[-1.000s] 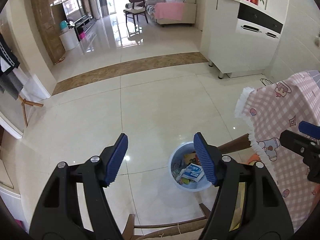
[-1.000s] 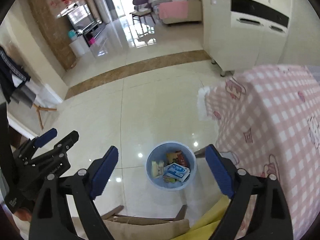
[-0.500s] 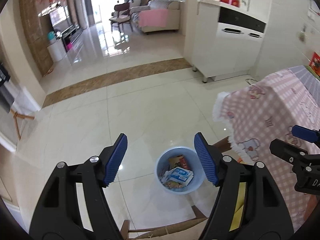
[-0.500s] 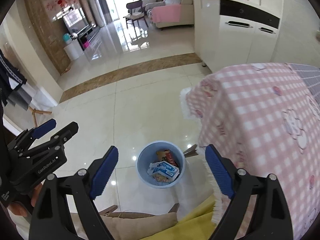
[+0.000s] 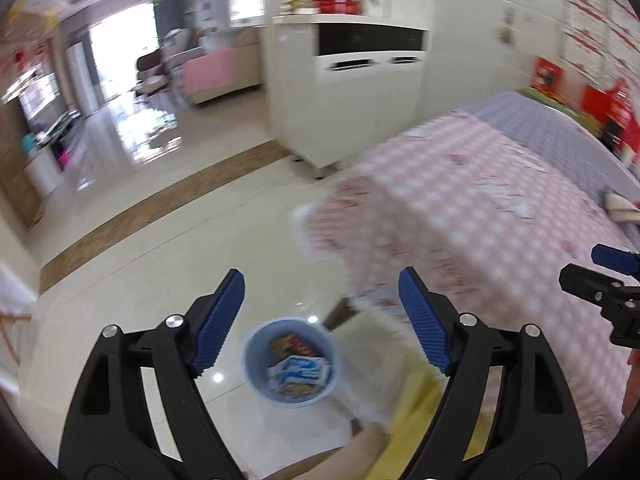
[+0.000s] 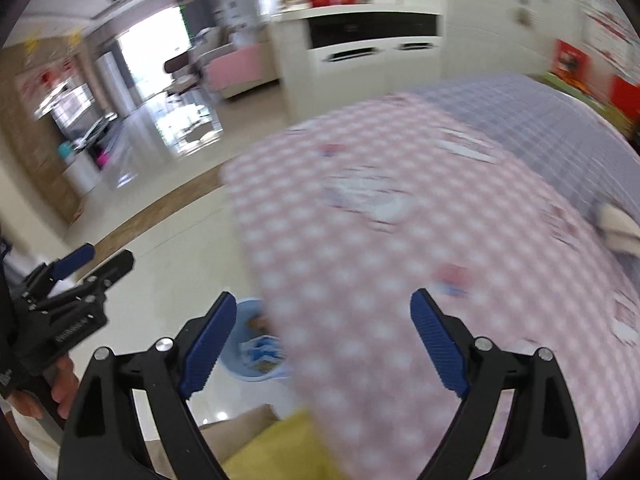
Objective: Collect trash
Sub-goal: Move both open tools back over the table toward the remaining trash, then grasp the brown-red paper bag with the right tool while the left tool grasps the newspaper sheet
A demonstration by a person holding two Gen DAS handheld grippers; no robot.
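Both views have swung from the floor toward the pink checked surface [image 6: 380, 240], now blurred. Beside its corner, on the floor, stands the blue trash bin [image 5: 291, 362], holding wrappers. Left gripper [image 5: 322, 320], jaws just widened, and right gripper [image 6: 322, 344] gape empty.

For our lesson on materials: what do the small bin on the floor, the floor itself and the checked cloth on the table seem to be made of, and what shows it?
Bin: probably plastic, pale blue, smooth thin wall.
Floor: likely polished tile, cream and glossy; it mirrors lights and shows joint lines.
Cloth: apparently woven fabric, matt pink check, draping over the table edge with a pale fringe; blur hides its weave.
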